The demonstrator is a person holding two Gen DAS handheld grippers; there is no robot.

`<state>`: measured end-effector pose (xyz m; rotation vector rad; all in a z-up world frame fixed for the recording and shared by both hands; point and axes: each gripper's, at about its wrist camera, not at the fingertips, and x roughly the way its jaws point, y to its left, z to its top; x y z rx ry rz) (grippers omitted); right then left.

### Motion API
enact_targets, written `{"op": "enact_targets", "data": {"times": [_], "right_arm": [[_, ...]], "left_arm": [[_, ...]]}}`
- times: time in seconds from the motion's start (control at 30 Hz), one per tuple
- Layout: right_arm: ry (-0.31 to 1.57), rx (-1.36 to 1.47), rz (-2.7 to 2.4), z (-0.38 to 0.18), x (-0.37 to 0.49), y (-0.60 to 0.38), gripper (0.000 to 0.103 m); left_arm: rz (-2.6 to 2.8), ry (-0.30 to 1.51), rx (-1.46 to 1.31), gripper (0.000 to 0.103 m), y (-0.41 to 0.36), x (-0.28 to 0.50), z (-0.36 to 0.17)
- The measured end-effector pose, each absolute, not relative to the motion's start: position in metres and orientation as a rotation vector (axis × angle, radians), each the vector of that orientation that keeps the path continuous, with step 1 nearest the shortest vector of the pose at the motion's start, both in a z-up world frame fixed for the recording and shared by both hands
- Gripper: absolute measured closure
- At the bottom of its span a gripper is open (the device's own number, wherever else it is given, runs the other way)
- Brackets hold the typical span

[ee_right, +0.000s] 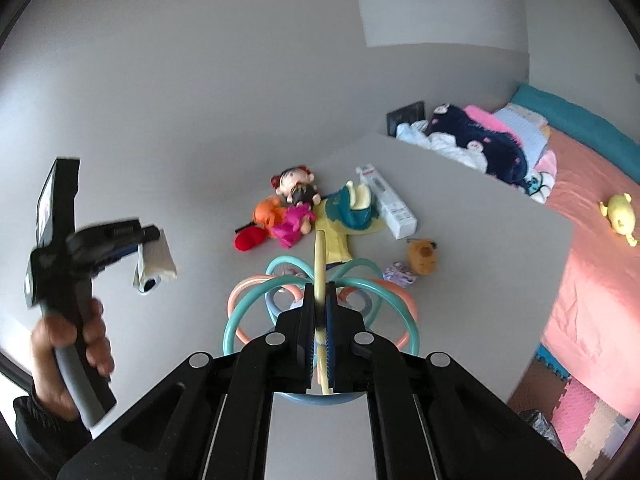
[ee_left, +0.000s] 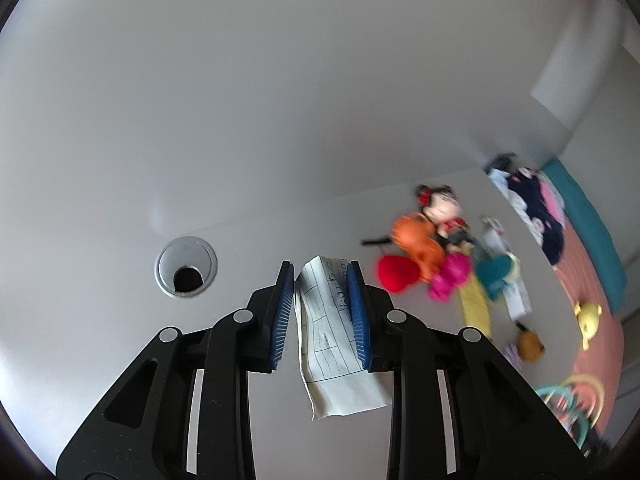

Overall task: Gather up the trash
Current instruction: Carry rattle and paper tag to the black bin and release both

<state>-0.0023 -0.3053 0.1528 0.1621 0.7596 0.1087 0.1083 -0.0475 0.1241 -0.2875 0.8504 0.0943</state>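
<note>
My left gripper holds a folded lined sheet of paper between its blue pads, above the white desk. The pads stand somewhat apart with the paper lodged against the right pad. The same gripper with the paper shows at the left of the right wrist view, held up by a hand. My right gripper is shut on a pale yellow ring of a toy made of looped coloured rings, lifted above the desk.
Plush toys, a white box, a brown plush and a small wrapper lie on the desk. A cable hole sits left. A bed with clothes stands right. Foam mats cover the floor.
</note>
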Motion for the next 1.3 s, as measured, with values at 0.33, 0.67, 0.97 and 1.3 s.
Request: {"op": "enact_targets", "data": {"times": [0.33,0.67,0.97,1.3], "right_arm": [[0.670,0.211,-0.002,0.180,-0.073,-0.367,0.098],[0.646,0.266,-0.195,0.172,-0.154,-0.455,0.098],[0.659,0.324,-0.372,0.151,-0.225,-0.534,0.098],[0.734,0.451,-0.556,0.103,-0.289,-0.623,0.098]], "left_arm": [[-0.083,0.806,-0.198,0.076,-0.124,0.046,0.145],[-0.319,0.798,-0.075,0.076,-0.255,-0.014,0.141],[-0.522,0.847,0.051,0.076,-0.374,-0.067,0.111],[-0.720,0.941,0.214,0.076,-0.483,-0.134,0.058]]}}
